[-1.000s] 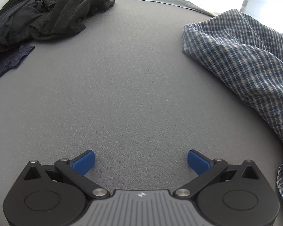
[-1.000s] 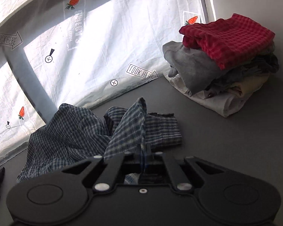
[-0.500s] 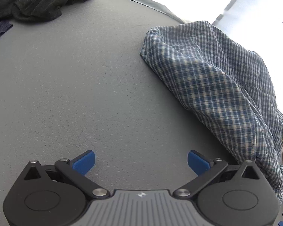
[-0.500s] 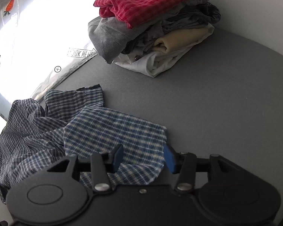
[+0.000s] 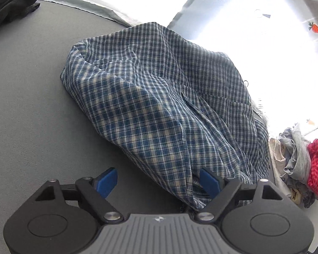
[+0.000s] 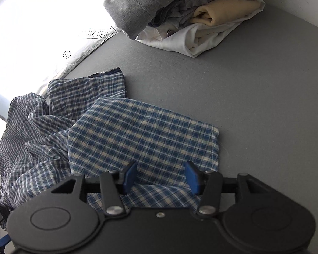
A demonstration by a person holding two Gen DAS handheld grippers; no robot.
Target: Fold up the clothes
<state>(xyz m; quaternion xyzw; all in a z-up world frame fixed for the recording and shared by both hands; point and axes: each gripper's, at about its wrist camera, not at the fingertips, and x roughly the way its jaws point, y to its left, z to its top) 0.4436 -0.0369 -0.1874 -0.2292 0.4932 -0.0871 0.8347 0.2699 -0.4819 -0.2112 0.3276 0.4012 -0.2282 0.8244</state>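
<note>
Far left in the left wrist view: one dark clothes heap [image 5: 8, 2] at the back corner of the grey table [image 5: 31, 110]. Centre: one blue plaid shirt [image 5: 159, 105], bunched, lying on the table near its back edge. The left hand-held gripper [image 5: 159, 182] has just been closing from wide to about half; its right pad [image 5: 209, 182] sits against the shirt's near hem, the left pad is over bare table, and no cloth is pinched yet. Far right: one stack of folded clothes [image 5: 296, 163], red piece on its outer side.

Right wrist view: the same shirt [image 6: 137, 139] with one flap laid flat towards the right. The right hand-held gripper [image 6: 161, 176] has just been opening to half width; it hovers over the flap and grips nothing. The stack [image 6: 190, 12] is at the back, well apart from the shirt.

Step in hand, as I judge: release done on the right, the left going for the hem. To do it well: get the hem edge fully between both pads before clamping, take a single layer, then pull outward to flatten before folding.

Count: 1 shirt in work, 1 folded stack, 1 dark heap, 2 grippers.
</note>
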